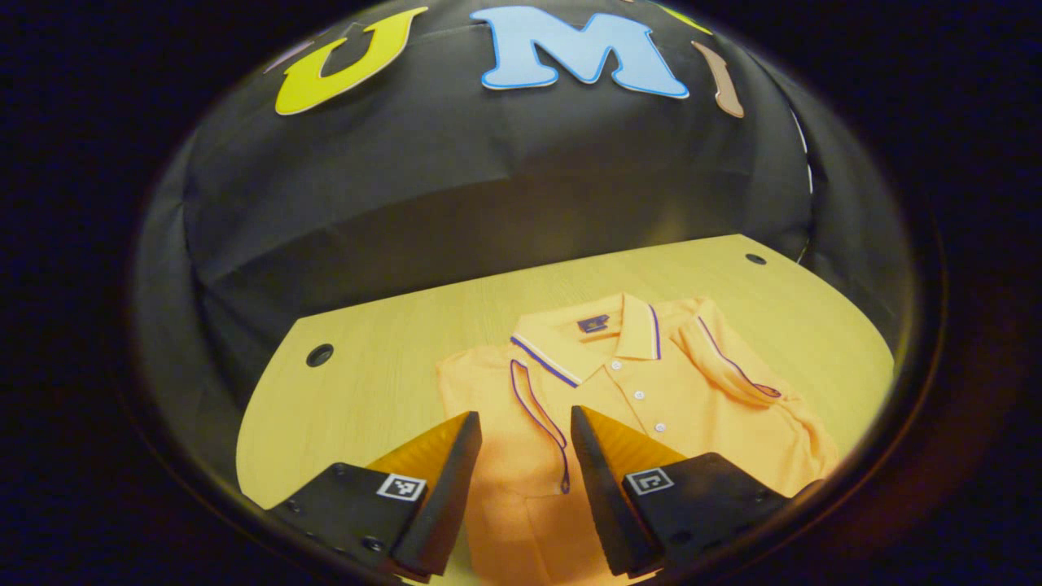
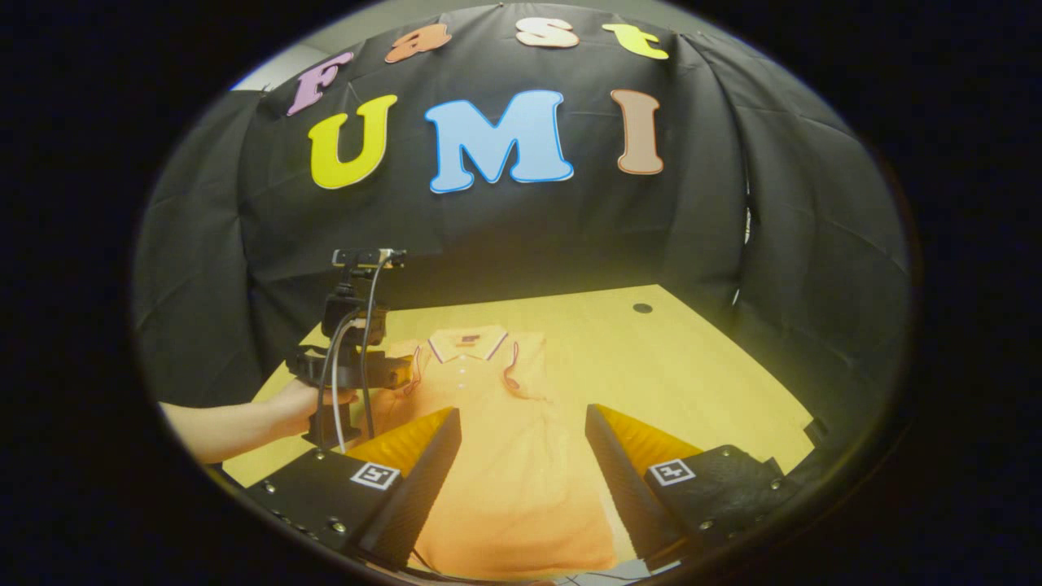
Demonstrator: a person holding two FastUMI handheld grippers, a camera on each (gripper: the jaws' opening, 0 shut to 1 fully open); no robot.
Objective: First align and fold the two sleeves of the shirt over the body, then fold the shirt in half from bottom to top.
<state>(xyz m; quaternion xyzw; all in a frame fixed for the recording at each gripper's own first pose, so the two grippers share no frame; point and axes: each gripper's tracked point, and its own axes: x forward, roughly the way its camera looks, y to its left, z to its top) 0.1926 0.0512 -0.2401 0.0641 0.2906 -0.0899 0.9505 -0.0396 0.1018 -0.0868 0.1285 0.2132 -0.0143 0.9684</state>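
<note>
An orange polo shirt [image 1: 651, 407] with dark-trimmed collar lies flat on the wooden table [image 1: 366, 382], collar toward the far wall. Both sleeves are folded in over the body, their trimmed cuffs showing beside the button placket. My left gripper [image 1: 525, 419] hovers open above the shirt's left side, nothing between its fingers. In the right gripper view the shirt [image 2: 513, 464] stretches from the collar down to its hem near me. My right gripper [image 2: 521, 415] stands open over the lower body. The left gripper [image 2: 399, 373], held by a hand [image 2: 293, 407], is by the shirt's left shoulder.
The table [image 2: 692, 382] has a round cable hole at its far right [image 2: 642, 308] and another at the left [image 1: 319, 355]. Black cloth walls close in behind and on both sides. Bare wood lies to the right of the shirt.
</note>
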